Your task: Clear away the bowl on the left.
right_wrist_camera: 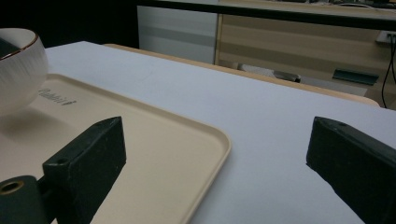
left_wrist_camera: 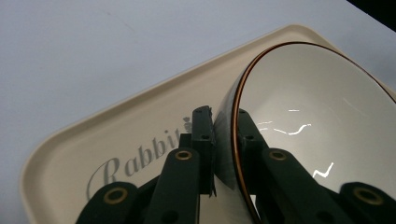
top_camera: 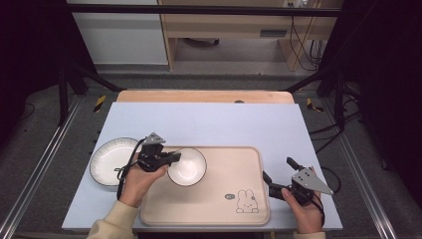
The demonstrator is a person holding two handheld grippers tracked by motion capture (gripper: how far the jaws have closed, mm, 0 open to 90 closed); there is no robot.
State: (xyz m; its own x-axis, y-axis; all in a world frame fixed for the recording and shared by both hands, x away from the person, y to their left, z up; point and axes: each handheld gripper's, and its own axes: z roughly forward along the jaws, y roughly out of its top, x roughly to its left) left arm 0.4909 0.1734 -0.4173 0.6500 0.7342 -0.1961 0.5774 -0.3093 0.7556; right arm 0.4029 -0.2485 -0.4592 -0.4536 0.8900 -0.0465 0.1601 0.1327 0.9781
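White glazed ceramic, ribbed on the outside and edged with a thin brown rim, formed the round bowl [top_camera: 187, 166] in hand. It sat over the left part of the cream rectangular plastic tray [top_camera: 234, 172], which carried a rabbit drawing and the printed word "Rabbit". In the right gripper view the bowl [right_wrist_camera: 17, 70] cast a shadow on the tray beneath it; whether its base touched the tray or hung just above could not be told.

The left claw [left_wrist_camera: 224, 140] was pinched on the bowl's near-left rim, one jaw against the outer wall and the other inside the bowl. The rim ran between the two jaws, and the bowl [left_wrist_camera: 317, 121] appeared tilted in the left gripper view.

The step in hand was judged to be the carrying or setting down of the bowl on the tray. The next move would call for levelling the bowl, bringing its base flat on the tray, and only then parting the jaws; a one-sided rim grip could let the bowl swing or slip.

Left of the tray, a white round plate with a dark rim [top_camera: 110, 160] lay on the pale blue desk [top_camera: 209, 122], just beside the left hand [top_camera: 137, 181].

The right claw [top_camera: 281, 177] was spread wide and held nothing, hovering off the tray's right edge.
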